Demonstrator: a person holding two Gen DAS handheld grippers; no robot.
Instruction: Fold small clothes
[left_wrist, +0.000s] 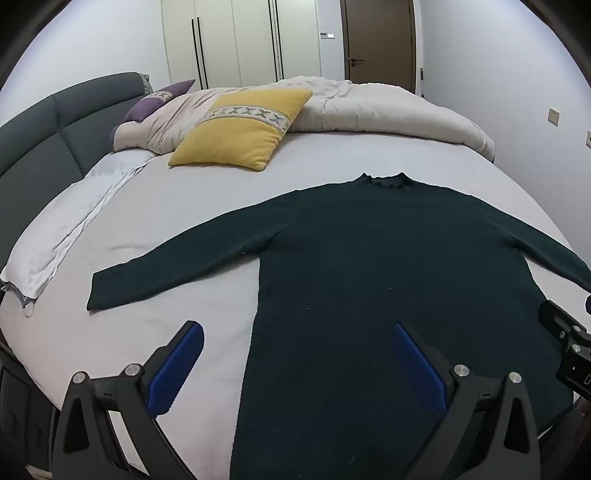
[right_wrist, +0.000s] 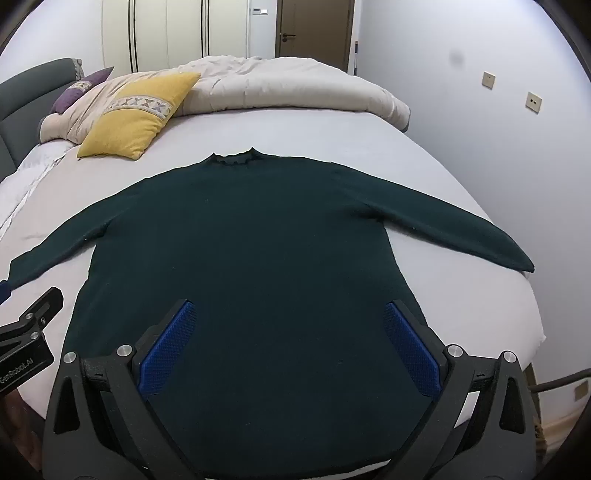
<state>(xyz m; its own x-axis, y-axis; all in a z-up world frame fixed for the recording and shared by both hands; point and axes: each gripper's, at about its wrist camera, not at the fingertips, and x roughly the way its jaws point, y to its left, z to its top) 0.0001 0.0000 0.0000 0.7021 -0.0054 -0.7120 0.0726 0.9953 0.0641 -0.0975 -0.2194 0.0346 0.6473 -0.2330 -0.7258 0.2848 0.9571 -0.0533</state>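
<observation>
A dark green long-sleeved sweater (left_wrist: 369, 258) lies flat on the white bed (left_wrist: 166, 221), collar far, both sleeves spread out; it also shows in the right wrist view (right_wrist: 258, 240). My left gripper (left_wrist: 295, 339) is open and empty, hovering above the sweater's lower left edge, one blue pad over the sheet, the other over the fabric. My right gripper (right_wrist: 288, 317) is open and empty above the sweater's lower body. Each gripper's body shows at the edge of the other's view: the right gripper (left_wrist: 569, 350) and the left gripper (right_wrist: 26, 343).
A yellow pillow (left_wrist: 240, 129), a purple pillow (left_wrist: 159, 99) and a bunched beige duvet (left_wrist: 369, 107) lie at the far side of the bed. A grey headboard (left_wrist: 44, 140) is on the left. A wall (right_wrist: 498, 147) is close on the right.
</observation>
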